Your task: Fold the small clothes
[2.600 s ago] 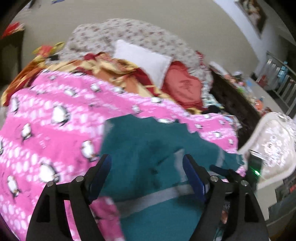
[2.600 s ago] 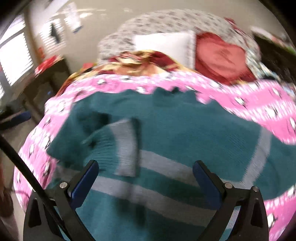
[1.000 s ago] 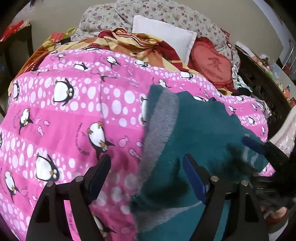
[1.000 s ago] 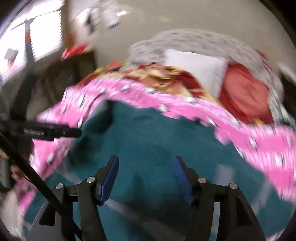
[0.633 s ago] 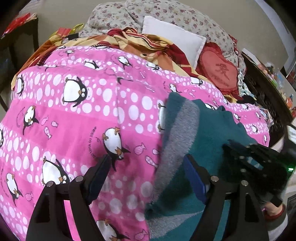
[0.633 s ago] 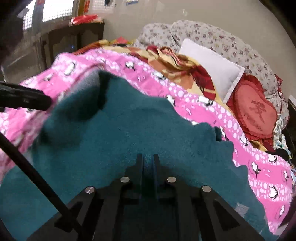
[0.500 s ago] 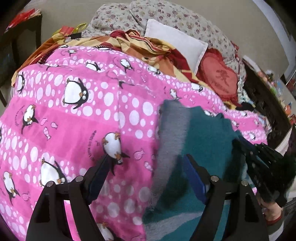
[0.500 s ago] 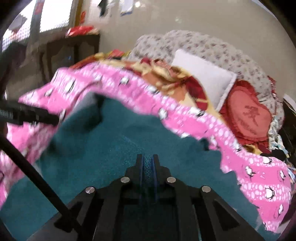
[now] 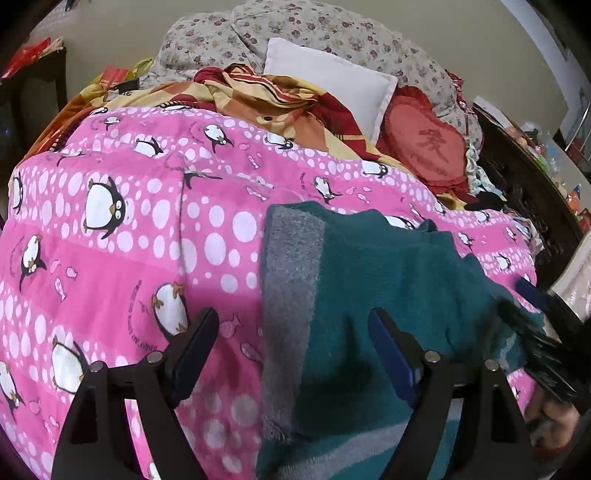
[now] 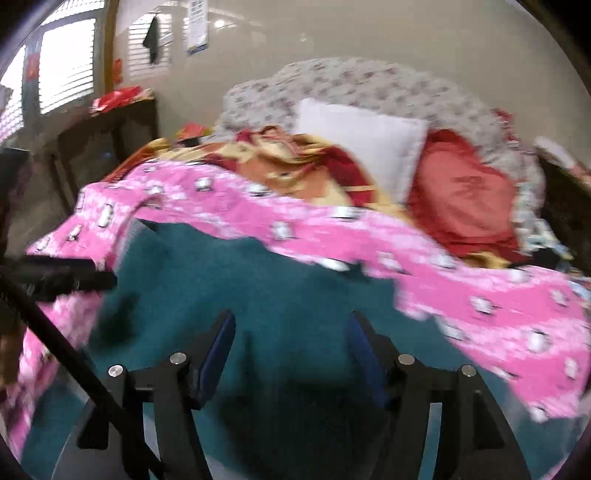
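Note:
A teal sweater [image 9: 388, 277] with a grey band [image 9: 291, 266] lies folded on the pink penguin quilt [image 9: 129, 240]. My left gripper [image 9: 293, 325] hovers over the sweater's left edge. Its jaws are opening and straddle the grey band without pressing it. In the right wrist view, my right gripper [image 10: 290, 325] hangs just above the teal sweater [image 10: 258, 288]. Its jaws are opening too, with no fabric pinched between them. The right gripper [image 9: 546, 332] shows at the right edge of the left wrist view, a hand [image 9: 554, 417] below it. The left gripper [image 10: 66, 277] pokes in from the left of the right wrist view.
At the head of the bed lie a white pillow [image 9: 328, 77], a red cushion [image 9: 424, 147], a crumpled orange sheet [image 9: 258, 96] and floral bedding [image 9: 295, 33]. Dark wooden furniture [image 9: 524, 184] runs along the right side. A dark table [image 10: 110, 140] stands left under the windows.
My right gripper was shut on the teal fabric half a second ago and has since let go and spread its jaws. The sweater's side now lies folded over.

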Available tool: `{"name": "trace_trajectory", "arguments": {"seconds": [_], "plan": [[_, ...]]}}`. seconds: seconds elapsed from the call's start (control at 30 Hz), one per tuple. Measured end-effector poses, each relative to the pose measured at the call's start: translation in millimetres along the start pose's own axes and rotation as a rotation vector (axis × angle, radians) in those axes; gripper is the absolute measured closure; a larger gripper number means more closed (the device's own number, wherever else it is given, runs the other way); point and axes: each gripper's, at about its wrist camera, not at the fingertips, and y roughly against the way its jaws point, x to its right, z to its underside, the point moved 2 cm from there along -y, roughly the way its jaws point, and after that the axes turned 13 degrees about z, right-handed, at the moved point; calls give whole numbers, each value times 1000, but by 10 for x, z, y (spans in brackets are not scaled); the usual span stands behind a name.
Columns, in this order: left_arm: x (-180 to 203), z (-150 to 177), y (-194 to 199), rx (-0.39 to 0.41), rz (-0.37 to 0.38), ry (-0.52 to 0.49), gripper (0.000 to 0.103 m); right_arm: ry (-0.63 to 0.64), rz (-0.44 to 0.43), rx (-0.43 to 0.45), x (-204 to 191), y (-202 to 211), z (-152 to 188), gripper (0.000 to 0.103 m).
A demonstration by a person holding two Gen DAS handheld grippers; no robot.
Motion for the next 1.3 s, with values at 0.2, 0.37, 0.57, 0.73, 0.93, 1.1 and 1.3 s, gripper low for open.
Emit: {"name": "trace_trajectory", "arguments": {"seconds": [0.2,0.37,0.57,0.73,0.93,1.1,1.3], "plan": [[-86,-9,-199,-14,-26,29,21,-220,106,-139,971,-23,608,23],[-85,0,-245,-15,-58,0,34,-288,64,-149,1064,-216,682,23],[-44,-32,-300,-51,-44,-52,85,-242,46,-128,863,-281,575,82],[-210,-204,-79,-5,18,14,90,-243,64,-34,902,-88,292,82],[-389,-157,-266,-34,-3,43,88,-249,126,-129,898,-483,403,78],[-415,-185,-103,-2,-53,46,66,-312,131,-108,1112,-241,419,56],[-200,-99,270,62,-68,-10,49,-232,41,-66,881,93,448,56]]}}
